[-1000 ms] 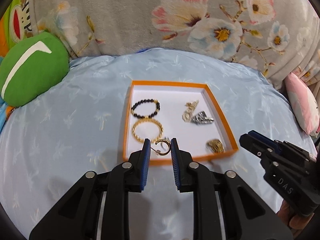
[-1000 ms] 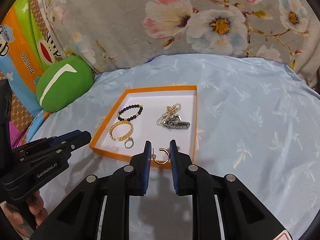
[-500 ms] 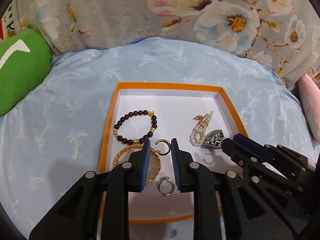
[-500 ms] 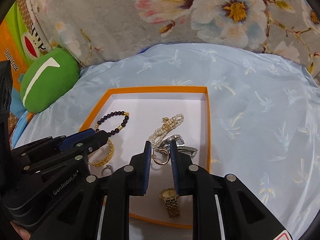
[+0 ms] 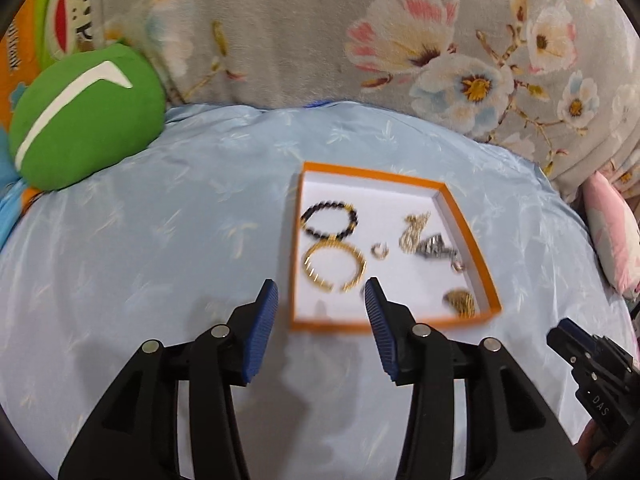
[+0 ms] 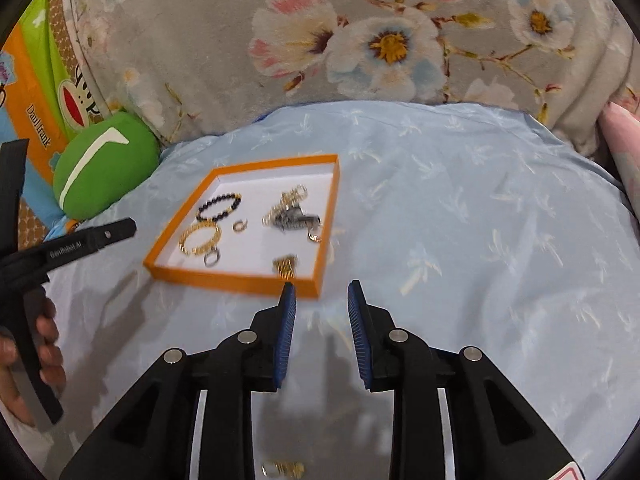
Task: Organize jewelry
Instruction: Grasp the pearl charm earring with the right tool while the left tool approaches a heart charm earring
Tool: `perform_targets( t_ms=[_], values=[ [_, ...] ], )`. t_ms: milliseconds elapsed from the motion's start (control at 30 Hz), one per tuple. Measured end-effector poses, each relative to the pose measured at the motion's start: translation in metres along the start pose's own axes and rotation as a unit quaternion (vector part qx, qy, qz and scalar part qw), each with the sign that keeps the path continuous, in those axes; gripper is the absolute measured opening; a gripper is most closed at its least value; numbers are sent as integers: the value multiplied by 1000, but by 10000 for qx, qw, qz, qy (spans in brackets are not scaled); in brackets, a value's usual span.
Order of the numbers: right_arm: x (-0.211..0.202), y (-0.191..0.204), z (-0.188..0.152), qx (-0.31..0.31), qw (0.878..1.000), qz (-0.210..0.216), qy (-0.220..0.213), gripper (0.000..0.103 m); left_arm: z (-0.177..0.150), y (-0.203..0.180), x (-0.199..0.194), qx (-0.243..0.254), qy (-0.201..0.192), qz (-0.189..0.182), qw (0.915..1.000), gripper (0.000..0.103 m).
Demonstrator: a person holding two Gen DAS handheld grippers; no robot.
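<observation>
Hovering over blue bedding, left gripper (image 5: 320, 294) and right gripper (image 6: 322, 294), jaws just opened, both empty; gold hoop earrings (image 5: 379, 250) lying inside orange jewelry tray (image 6: 236, 278) among bracelets.

Green cushion (image 5: 84, 116) against floral blanket (image 5: 360, 28), pale-blue bedspread (image 6: 460, 220), perhaps satin.

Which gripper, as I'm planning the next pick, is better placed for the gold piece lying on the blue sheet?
Right, probably. The gold piece lies just beneath the right gripper, whose jaws have just been opening, nothing between them; the left wrist view doesn't show it.
</observation>
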State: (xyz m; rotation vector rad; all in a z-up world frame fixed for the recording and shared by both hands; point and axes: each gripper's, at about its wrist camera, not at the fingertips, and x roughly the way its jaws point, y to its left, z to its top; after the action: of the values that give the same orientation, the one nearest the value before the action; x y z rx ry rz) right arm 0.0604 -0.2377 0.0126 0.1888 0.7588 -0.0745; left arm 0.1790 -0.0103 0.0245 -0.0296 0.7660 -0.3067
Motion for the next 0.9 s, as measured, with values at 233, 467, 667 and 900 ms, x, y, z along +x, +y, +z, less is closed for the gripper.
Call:
perform_targets(
  t_ms=[233, 467, 667, 900],
  values=[
    [-33, 4, -62, 24, 9992, 154, 381, 26, -66, -11, -44, 303, 291, -7, 9991, 44],
    [-29, 23, -76, -115, 9983, 276, 497, 26, -108, -32, -59, 334, 620, -302, 9971, 44],
    [-13, 27, -79, -124, 9977, 124, 653, 26, -122, -38, -62, 383, 721, -358, 9960, 44],
    [-4, 30, -78, -121, 9975, 49, 696, 26, -126, -37, -58, 335, 803, -347, 9956, 44]
  ],
)
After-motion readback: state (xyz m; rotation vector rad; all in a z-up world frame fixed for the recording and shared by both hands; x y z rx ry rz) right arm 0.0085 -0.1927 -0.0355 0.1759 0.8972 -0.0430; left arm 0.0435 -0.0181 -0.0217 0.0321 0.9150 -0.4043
